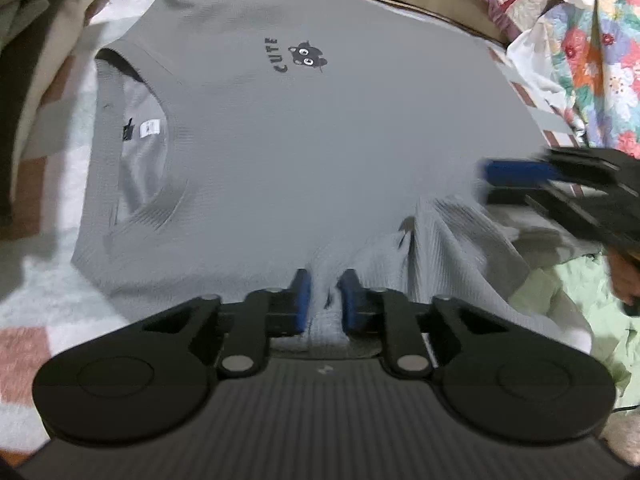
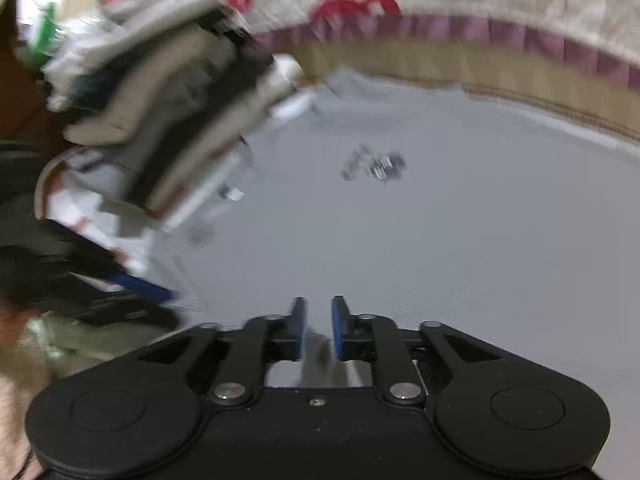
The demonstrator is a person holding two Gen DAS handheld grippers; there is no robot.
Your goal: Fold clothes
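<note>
A grey T-shirt (image 1: 312, 136) with a black cat print and the word CUTE lies spread flat, collar to the left. My left gripper (image 1: 325, 284) is shut on a bunched fold of its near edge. My right gripper (image 1: 512, 176) shows at the right of the left wrist view, blurred, over the shirt's near right part. In the right wrist view, which is motion-blurred, the same shirt (image 2: 420, 216) fills the middle, and my right gripper (image 2: 319, 312) has its pads narrowly apart with grey fabric between them. The left gripper (image 2: 136, 288) shows at the left there.
A stack of folded clothes (image 2: 160, 120) stands at the left. A floral quilt (image 1: 600, 60) lies at the right and a pale green garment (image 1: 580, 288) at the near right. A wooden bed edge (image 2: 480, 76) runs behind the shirt.
</note>
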